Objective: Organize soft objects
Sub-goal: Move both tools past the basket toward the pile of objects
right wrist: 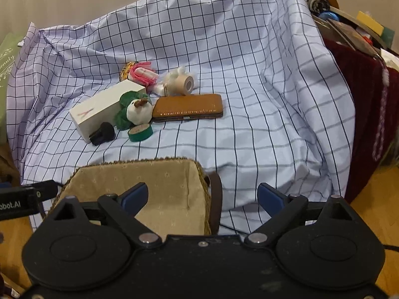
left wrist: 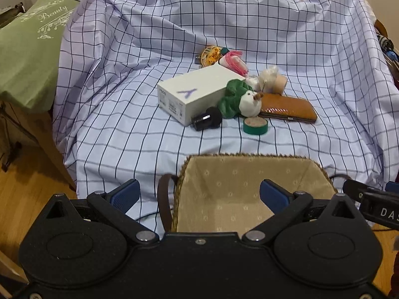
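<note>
Both grippers released, empty: left gripper (left wrist: 199, 194), right gripper (right wrist: 202, 196). One lined basket (left wrist: 249, 172) nearest. Beyond, on checked sheet (left wrist: 124, 129): one plush toy (left wrist: 239, 99) against one white box (left wrist: 197, 92). Red velvet cloth (right wrist: 361, 94) in right view only.

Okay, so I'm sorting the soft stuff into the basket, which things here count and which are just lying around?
For the job:
- green and white plush toy
- fluffy white plush
- lined basket, nothing in it that shows

Just lying about:
- white box
- brown case
- green tape roll
- black cylinder
- beige tape roll
</note>
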A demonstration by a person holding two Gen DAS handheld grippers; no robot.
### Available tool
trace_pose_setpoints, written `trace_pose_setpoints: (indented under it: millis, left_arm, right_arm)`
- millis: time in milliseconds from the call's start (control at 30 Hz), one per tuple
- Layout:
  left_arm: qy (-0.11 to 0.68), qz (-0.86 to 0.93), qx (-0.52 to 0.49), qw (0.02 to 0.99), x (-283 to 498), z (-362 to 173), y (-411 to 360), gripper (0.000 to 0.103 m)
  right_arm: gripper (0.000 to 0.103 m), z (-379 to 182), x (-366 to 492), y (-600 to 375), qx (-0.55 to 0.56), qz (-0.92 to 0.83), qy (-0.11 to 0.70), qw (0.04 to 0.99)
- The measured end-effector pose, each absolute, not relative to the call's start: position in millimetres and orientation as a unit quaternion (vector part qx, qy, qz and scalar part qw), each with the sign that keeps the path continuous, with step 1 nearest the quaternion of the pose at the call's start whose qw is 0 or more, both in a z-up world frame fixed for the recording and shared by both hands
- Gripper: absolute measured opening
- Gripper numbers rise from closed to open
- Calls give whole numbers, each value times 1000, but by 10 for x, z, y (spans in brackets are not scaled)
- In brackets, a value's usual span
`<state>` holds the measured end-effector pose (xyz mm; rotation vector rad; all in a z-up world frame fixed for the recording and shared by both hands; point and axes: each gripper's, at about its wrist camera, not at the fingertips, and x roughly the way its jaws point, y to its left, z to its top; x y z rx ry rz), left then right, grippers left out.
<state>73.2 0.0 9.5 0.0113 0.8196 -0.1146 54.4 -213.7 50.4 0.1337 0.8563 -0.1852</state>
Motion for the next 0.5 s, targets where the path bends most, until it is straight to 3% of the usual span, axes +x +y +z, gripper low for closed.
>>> trace_pose_setpoints:
  millis: [267,367,500]
  left_arm:
    - [417,-59,-1,907,1109,2,13,98]
    - [427,-61,-3,902,1241,-55,20,91]
    - [437,-66,-7,897,1379,-115,16,91]
  right_arm:
    - [90,423,997,-2137,71,-78,430,896]
    - [87,378,1131,-2136,75,-74,437,893]
    - [85,330,1325,-2160,80,-68,440,892]
